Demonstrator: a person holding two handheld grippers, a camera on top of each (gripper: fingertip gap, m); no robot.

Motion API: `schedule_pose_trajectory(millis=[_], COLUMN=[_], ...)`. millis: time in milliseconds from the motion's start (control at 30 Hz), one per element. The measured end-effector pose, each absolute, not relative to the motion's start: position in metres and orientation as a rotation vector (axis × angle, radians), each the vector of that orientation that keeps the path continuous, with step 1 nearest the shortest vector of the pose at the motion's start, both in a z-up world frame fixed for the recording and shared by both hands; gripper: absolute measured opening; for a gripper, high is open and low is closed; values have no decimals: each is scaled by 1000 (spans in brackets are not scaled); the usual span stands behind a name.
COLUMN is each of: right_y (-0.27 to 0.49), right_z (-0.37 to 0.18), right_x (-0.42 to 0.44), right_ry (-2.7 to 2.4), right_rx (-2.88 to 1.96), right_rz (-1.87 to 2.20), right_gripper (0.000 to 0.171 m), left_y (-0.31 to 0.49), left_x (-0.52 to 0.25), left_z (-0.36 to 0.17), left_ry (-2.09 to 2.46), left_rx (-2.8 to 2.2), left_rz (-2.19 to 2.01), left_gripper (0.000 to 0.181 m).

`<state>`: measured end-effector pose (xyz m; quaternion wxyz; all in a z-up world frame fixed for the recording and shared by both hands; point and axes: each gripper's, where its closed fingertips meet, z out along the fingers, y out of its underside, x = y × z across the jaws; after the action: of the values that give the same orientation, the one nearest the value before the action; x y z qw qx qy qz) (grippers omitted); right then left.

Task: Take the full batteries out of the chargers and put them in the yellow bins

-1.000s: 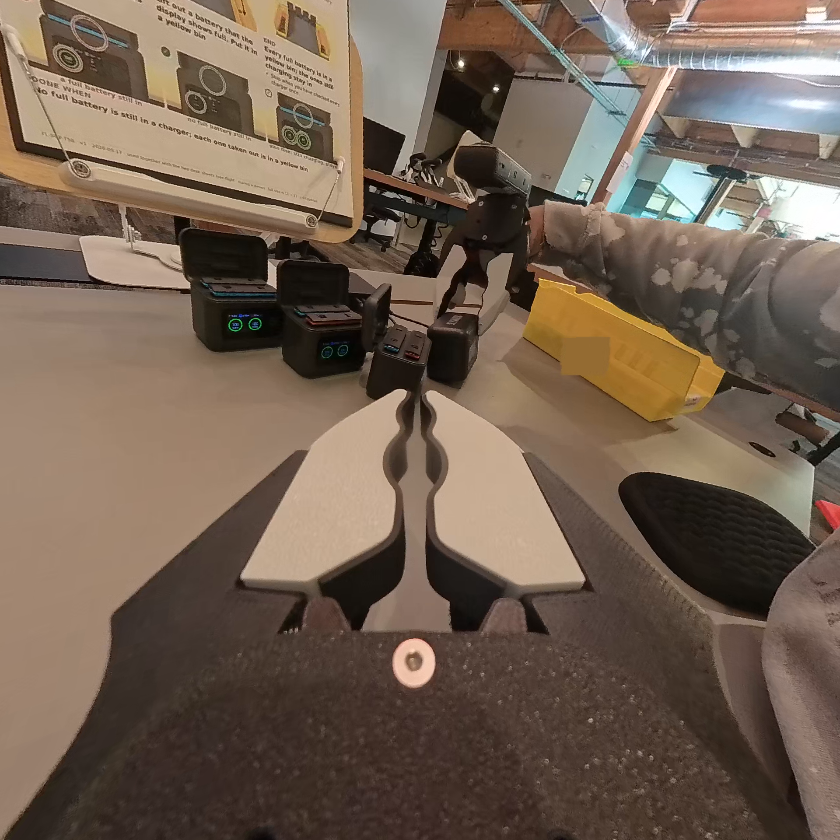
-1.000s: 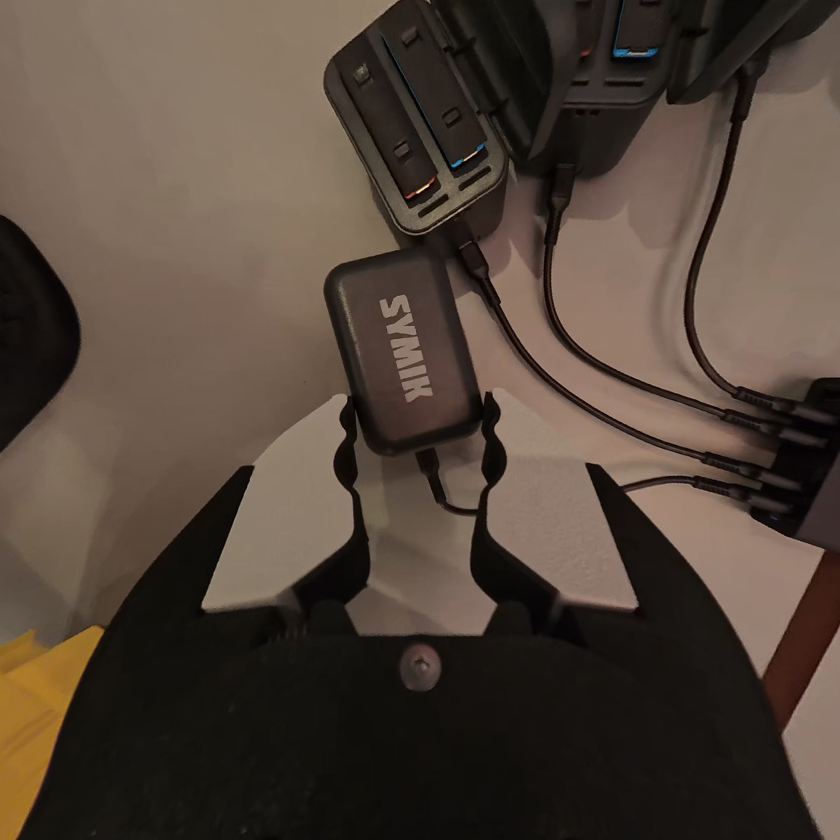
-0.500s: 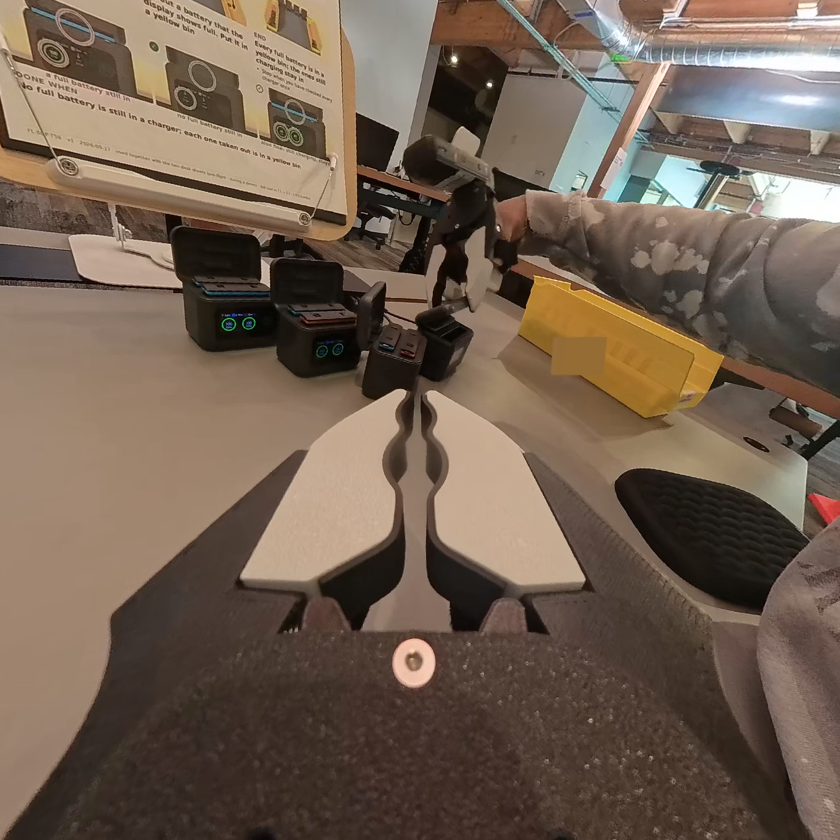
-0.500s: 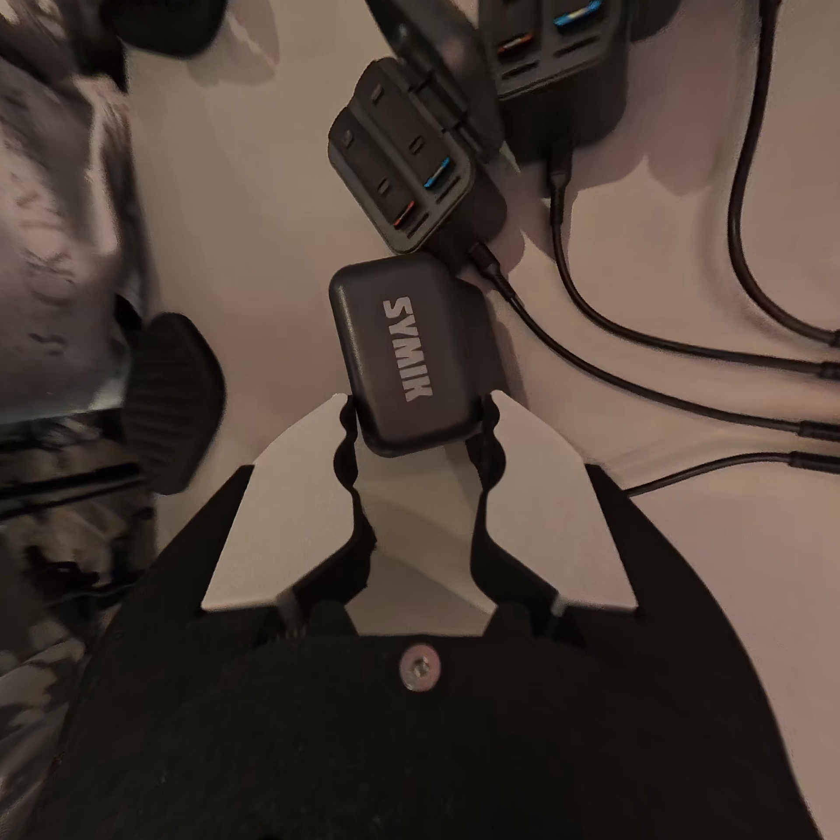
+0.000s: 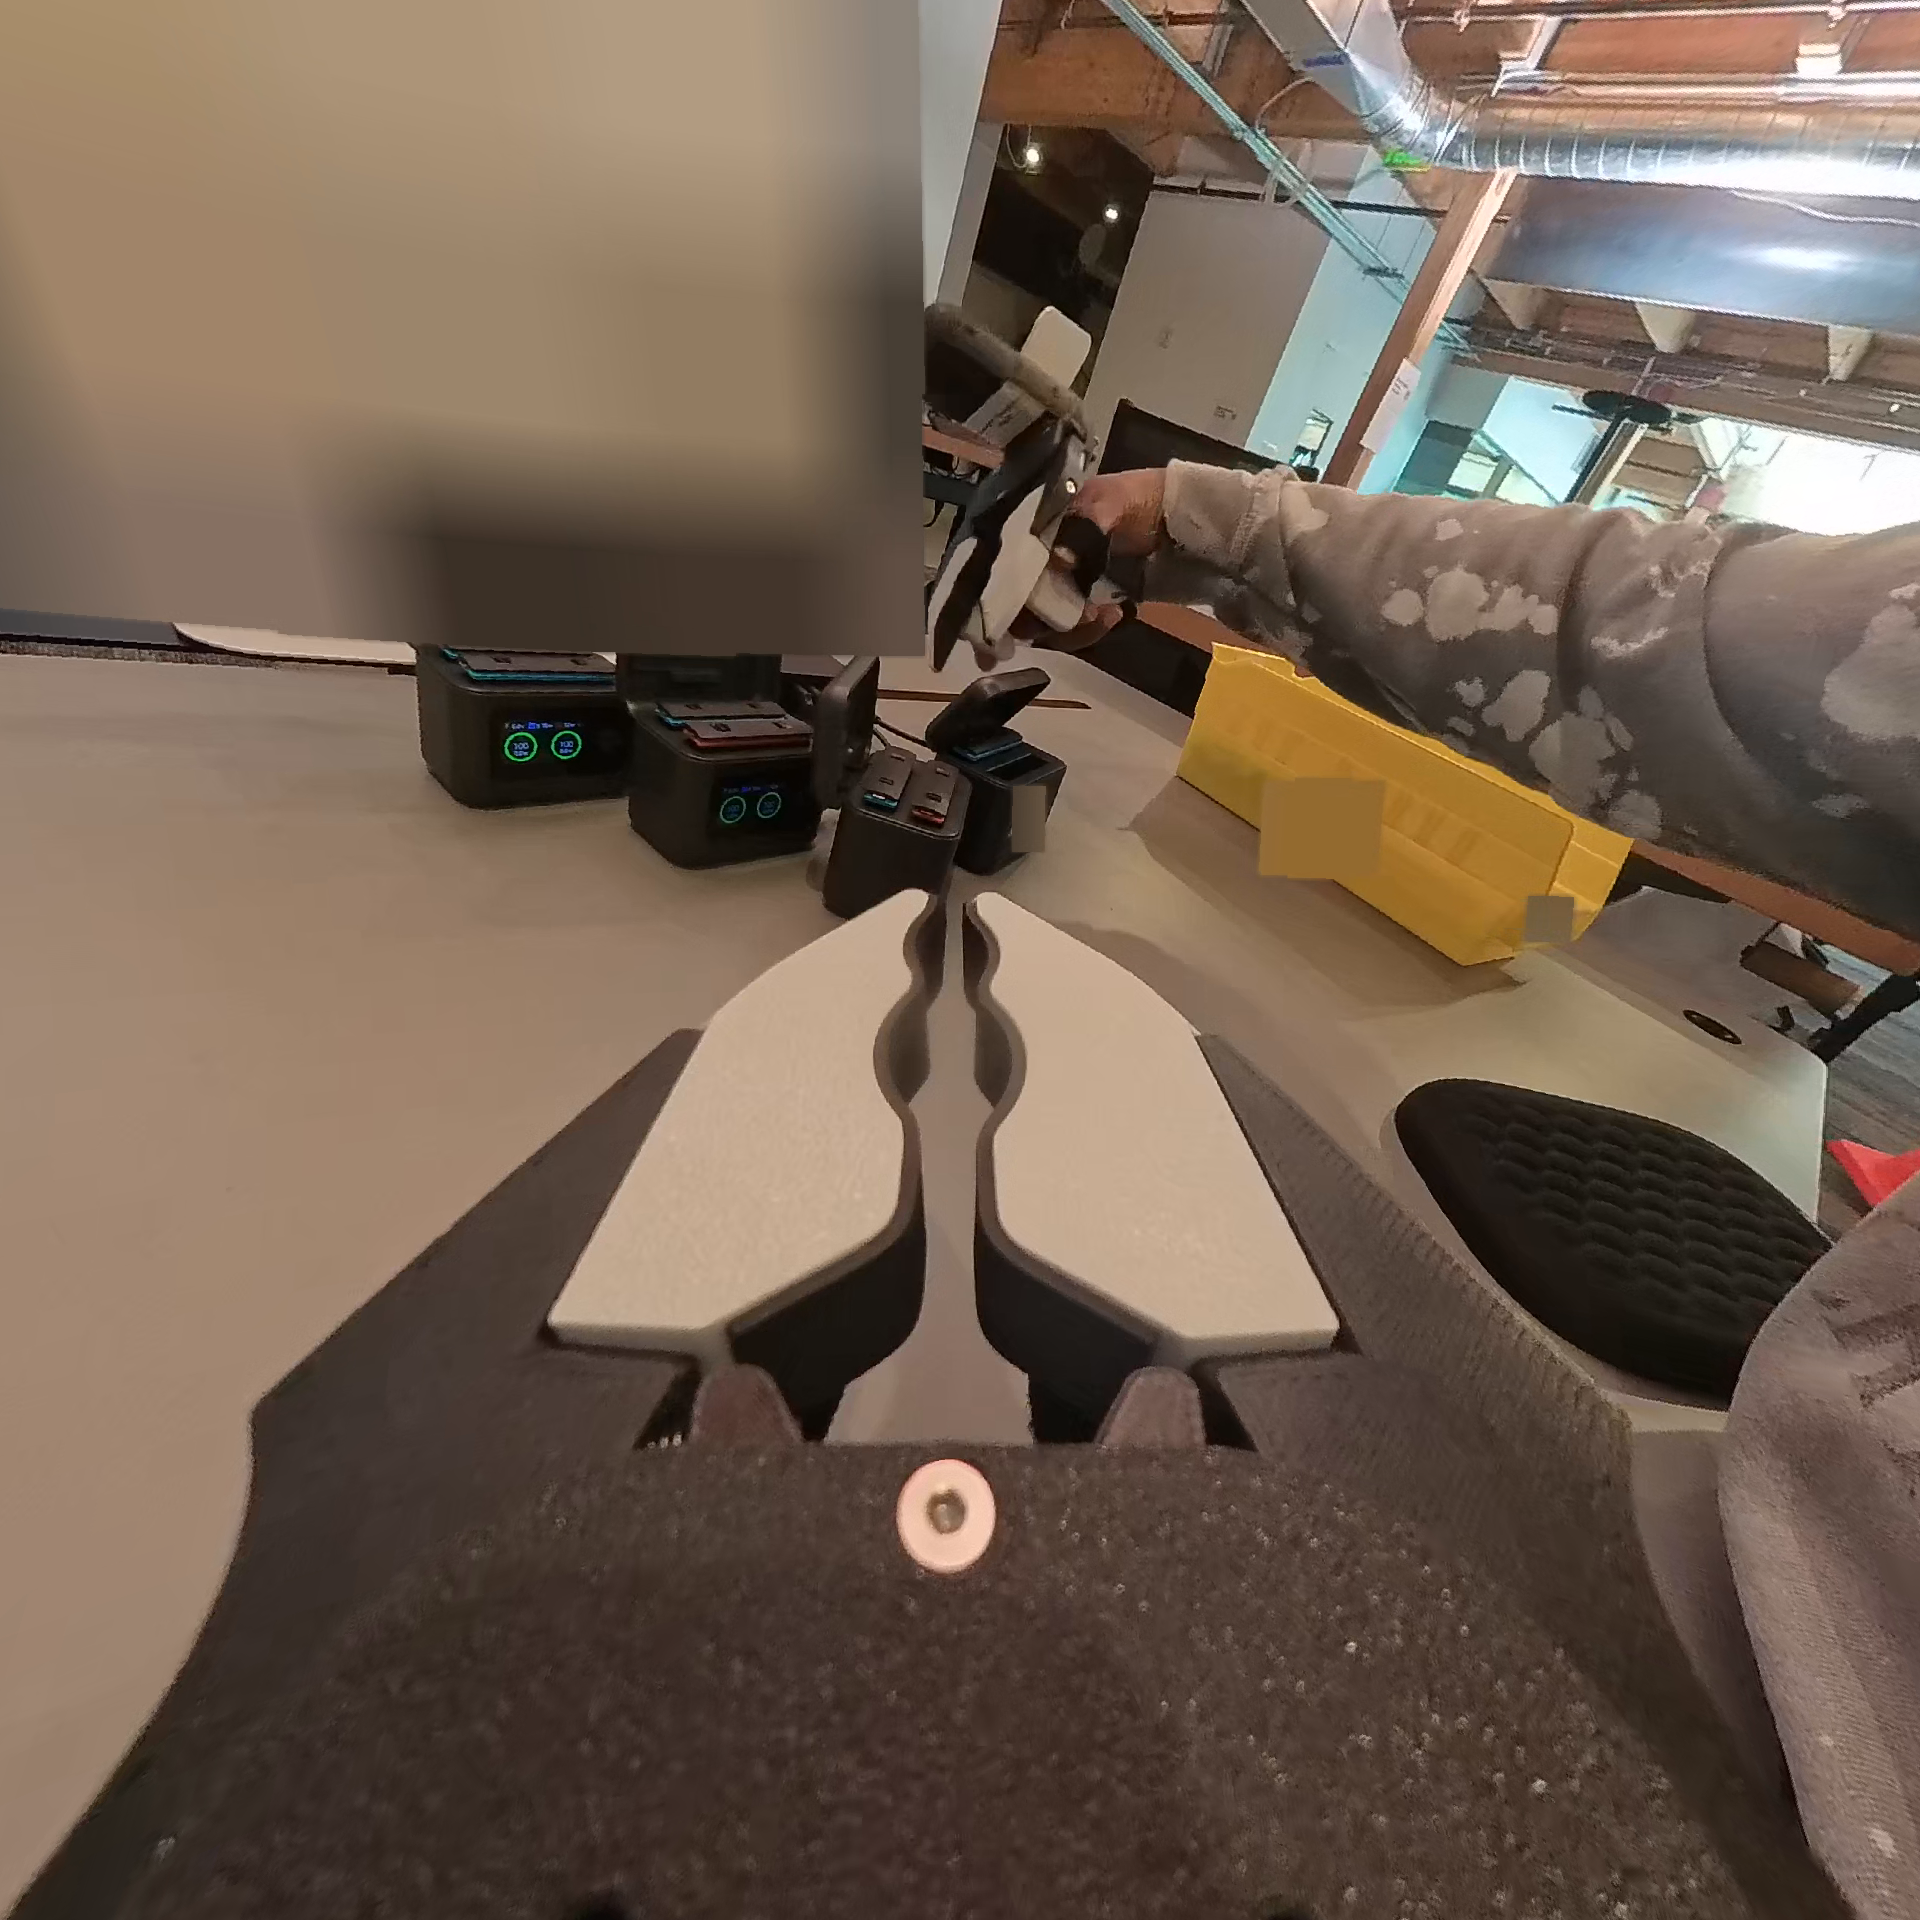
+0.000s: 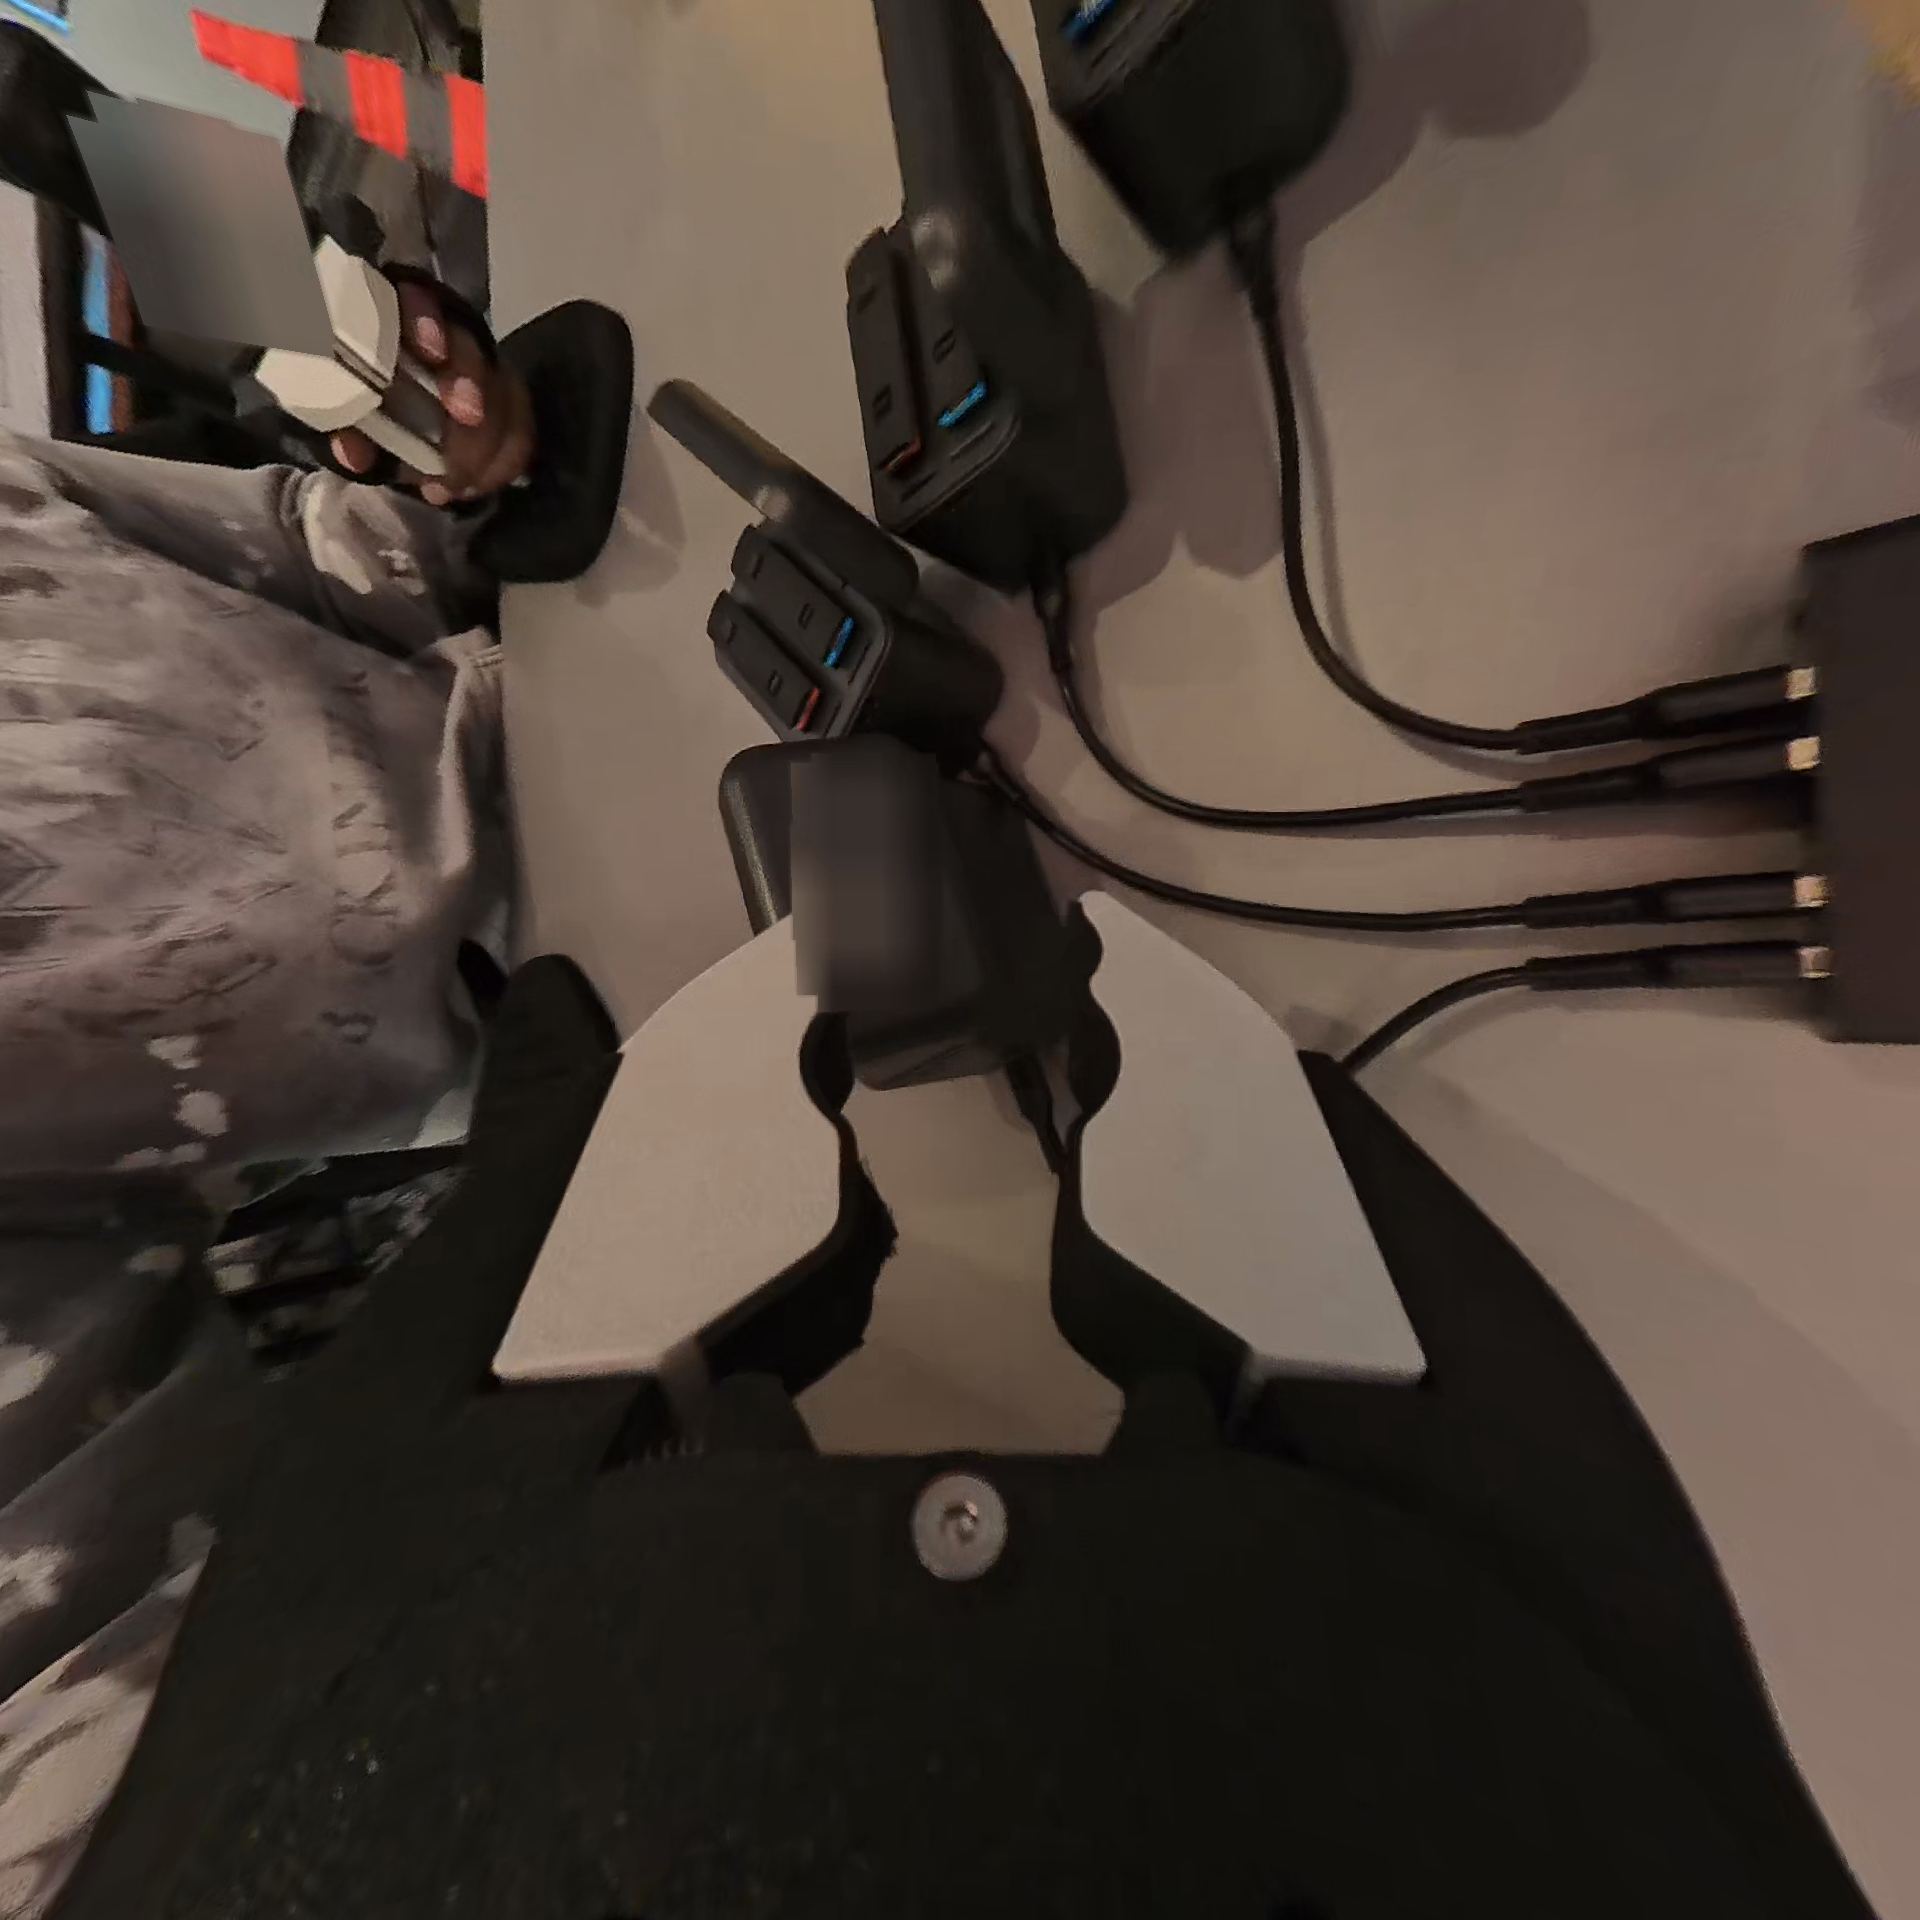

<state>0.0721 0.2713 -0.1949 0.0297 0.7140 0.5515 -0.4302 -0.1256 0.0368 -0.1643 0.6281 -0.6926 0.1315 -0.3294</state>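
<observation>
Four dark chargers stand in a row on the grey table. The two left ones show green rings on their displays. The third charger stands open with two batteries in it. My right gripper is shut on the lid of the fourth charger. That lid is tilted up, with a blue-edged battery showing under it. The right gripper also shows in the left wrist view. My left gripper is shut and empty, low over the table in front of the chargers. A yellow bin lies to the right.
Four black cables run from the chargers to a dark power hub at the right. A black mesh pad sits at the table's right edge. A person's grey sleeve reaches over the bin. About 30 centimeters separates my left fingertips from my right.
My right gripper has risen and swung back with the fourth charger's lid, which went from shut to tilted open. My left gripper has stayed shut, almost in place.
</observation>
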Motion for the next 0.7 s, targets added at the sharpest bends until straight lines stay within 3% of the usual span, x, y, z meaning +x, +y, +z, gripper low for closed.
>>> schedule_pose_trajectory(millis=[133, 267, 333, 433, 467, 500, 700], right_y=[274, 258, 247, 249, 249, 249, 258], right_z=[-174, -173, -179, -190, -193, -194, -196], right_x=[66, 71, 71, 71, 71, 71, 68], right_ry=[2010, 2410, 2570, 2806, 2847, 2863, 2373], right_rx=[2310, 2373, 2361, 2352, 2328, 2306, 2357], right_rz=[-1408, -1200, -1089, -837, -785, -763, -986], right_gripper=[50, 67, 68, 49, 38, 14, 14], left_y=[36, 36, 36, 36, 36, 36, 36], left_x=[-126, -125, -124, -124, -124, -124, -123], left_z=[-164, -164, -164, -165, -165, -165, -165], left_ry=[302, 308, 310, 315, 317, 317, 324], left_rx=[-1583, -1586, -1586, -1588, -1589, -1588, -1592], left_rz=[-763, -771, -772, -768, -766, -763, -750], left_gripper=[3, 3, 3, 3, 3, 2, 2])
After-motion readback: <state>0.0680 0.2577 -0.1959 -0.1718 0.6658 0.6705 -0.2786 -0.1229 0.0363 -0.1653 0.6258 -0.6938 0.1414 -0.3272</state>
